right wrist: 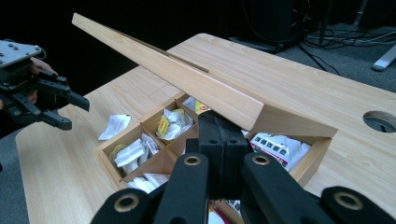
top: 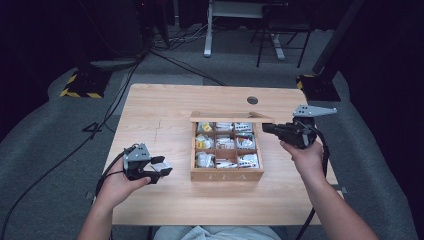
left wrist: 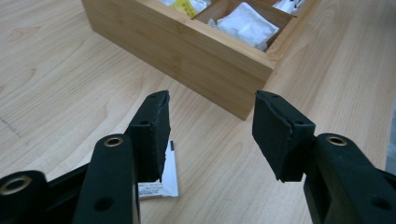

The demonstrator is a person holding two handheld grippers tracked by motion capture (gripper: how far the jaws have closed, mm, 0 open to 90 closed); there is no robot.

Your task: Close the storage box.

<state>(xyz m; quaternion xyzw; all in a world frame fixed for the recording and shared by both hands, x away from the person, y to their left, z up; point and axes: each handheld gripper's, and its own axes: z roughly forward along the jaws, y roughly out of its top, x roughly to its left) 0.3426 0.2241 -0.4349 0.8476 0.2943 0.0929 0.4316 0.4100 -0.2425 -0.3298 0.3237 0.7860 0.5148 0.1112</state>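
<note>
Here, a light wooden tea box (top: 226,174) with nine small square holes sits in the middle of the pale wooden table (top: 165,117). The word TEA is cut into its front wall. White and yellow tea bags (top: 225,142) fill the little holes.

The box's flat wooden lid (right wrist: 168,74) is tipped up at the back. In the right gripper view, the lid slants up over the box, and the right gripper (right wrist: 219,140) has its two black jaws pressed tight together, right under the lid's near edge. The jaws look like they touch the lid, but I cannot tell for sure. In the high view, the right gripper (top: 270,128) reaches in from the right side to the back right corner of the box, and a hand (top: 306,156) holds it.

The left gripper (top: 162,170) is to the left of the box, near the table's front. Its jaws stand apart with nothing between them. In the left gripper view, the jaws spread wide over the bare table, and one small white paper tea bag (left wrist: 161,179) lies flat on the wood just under the left jaw. It is not held. The corner of the box is a little way ahead of the jaws.

A dark cable (top: 107,172) trails from the left gripper off the table.
</note>
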